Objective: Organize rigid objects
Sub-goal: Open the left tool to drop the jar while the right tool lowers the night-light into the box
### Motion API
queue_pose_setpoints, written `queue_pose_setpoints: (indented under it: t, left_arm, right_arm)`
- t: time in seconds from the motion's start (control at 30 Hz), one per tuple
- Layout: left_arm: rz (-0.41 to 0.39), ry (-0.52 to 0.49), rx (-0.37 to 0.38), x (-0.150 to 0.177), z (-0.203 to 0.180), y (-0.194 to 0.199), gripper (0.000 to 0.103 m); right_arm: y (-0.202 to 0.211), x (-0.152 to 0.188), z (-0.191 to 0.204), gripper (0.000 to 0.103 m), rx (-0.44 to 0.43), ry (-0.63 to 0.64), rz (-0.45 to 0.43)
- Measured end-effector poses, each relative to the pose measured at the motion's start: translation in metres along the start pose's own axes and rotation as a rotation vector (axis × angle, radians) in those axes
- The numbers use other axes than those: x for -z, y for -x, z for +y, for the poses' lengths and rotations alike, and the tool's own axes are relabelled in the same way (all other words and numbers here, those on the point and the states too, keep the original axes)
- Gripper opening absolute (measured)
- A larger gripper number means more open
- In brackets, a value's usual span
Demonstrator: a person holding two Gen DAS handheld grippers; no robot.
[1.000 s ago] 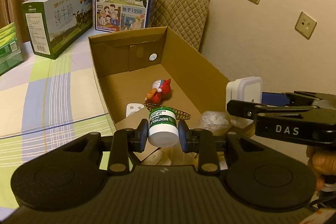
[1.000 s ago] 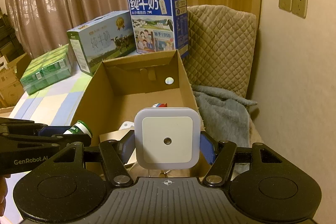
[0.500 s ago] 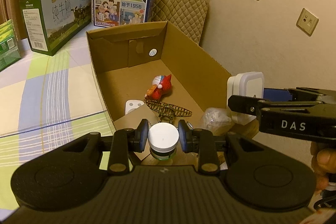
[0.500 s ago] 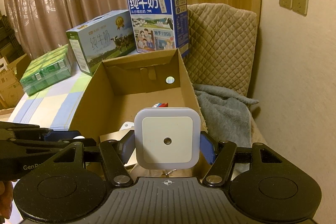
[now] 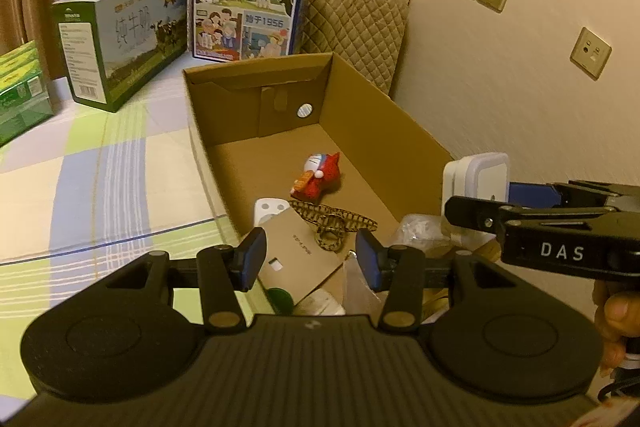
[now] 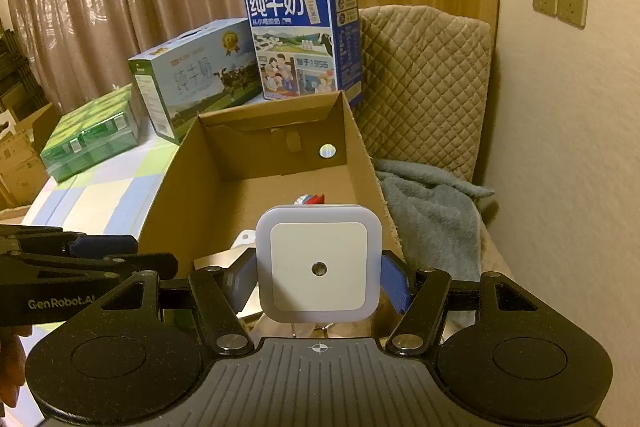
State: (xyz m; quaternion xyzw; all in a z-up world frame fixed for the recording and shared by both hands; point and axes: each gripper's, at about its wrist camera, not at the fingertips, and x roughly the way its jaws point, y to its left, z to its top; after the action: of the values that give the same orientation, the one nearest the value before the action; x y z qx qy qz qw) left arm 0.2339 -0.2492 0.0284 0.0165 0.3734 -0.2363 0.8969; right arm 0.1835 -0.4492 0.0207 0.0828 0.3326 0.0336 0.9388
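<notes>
Seems roughly midway, judging by what lies where. Open box (image 5: 400,115) on the checked surface (image 5: 100,167), in front of two milk cartons, with room to spare at its far end. Left hand-held gripper (image 5: 310,259) over the near end of the box, jaws opening, nothing between the pads, so apparently free for the next pick. Right hand-held gripper (image 6: 319,279) just beside it, above the box's right wall, clamped on a white square night light (image 6: 319,263) by its two sides, face toward the camera; not yet put down, so counts as the one piece plainly left to place. Already inside, toward the near half of the box floor: a brown card (image 5: 296,255) lying flat, a crumpled clear bag (image 5: 420,231) by the right wall, a patterned plane-shaped model (image 5: 332,223) resting partly on the card, a red toy (image 5: 318,175) farther in and apart from the rest, and a small white plug part (image 5: 270,207) touching the card's far corner. Below the left jaws, something green (image 5: 280,297), mostly hidden by the card and the gripper body; kind not clear. No loose pieces visible on the surface outside the box, though hard to tell from these views whether more wait out of sight.
</notes>
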Motion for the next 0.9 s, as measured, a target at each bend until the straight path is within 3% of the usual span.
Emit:
queue_pose_setpoints:
  t: [0.9]
  left_arm:
    - [-0.018,0.029,-0.029,0.001,0.019,0.014,0.044]
  right_arm:
    - [0.001,-0.002,0.017,0.061,-0.030,0.015,0.011]
